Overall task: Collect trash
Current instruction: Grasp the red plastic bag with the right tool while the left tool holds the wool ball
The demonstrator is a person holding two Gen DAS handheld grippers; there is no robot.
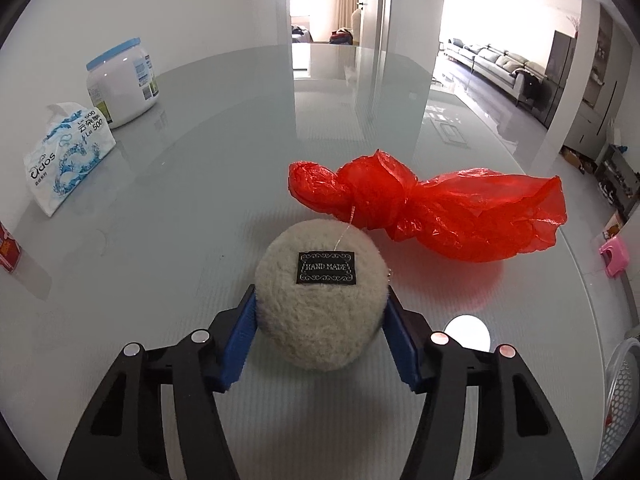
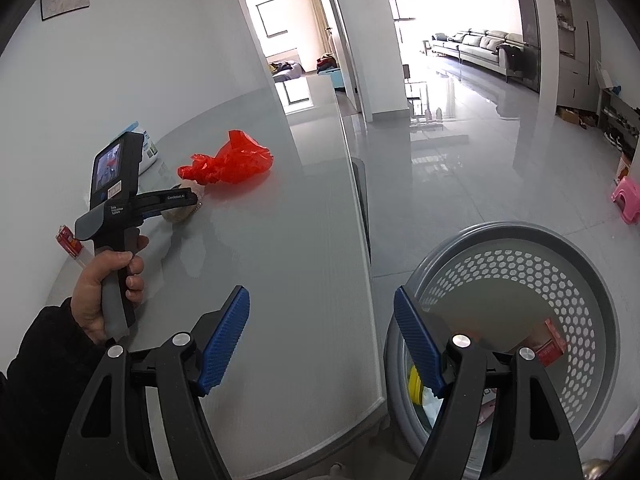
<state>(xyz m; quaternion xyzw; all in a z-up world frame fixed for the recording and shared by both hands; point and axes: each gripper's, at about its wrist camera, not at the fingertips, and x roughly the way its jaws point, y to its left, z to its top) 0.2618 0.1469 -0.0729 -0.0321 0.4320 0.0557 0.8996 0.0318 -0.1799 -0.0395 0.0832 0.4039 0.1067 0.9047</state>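
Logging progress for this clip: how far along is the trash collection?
Done: the basket beside the table already holds a red box and other scraps. In hand: the left gripper is shut on the fuzzy ball. Left: the red plastic bag lies on the table; right gripper open, empty.

Tissue pack (image 1: 68,156); white jar (image 1: 122,82); pink stool (image 2: 627,196)

Fuzzy wool-like ball (image 1: 320,300), crinkly glossy red plastic bag (image 1: 440,208), smooth glossy table (image 1: 200,200)

On the bench (image 1: 200,208), a fluffy ball (image 1: 320,300) is set before a knotted bag (image 1: 432,212), with a tissue pack (image 1: 68,156) and jar (image 1: 122,80) placed far left.
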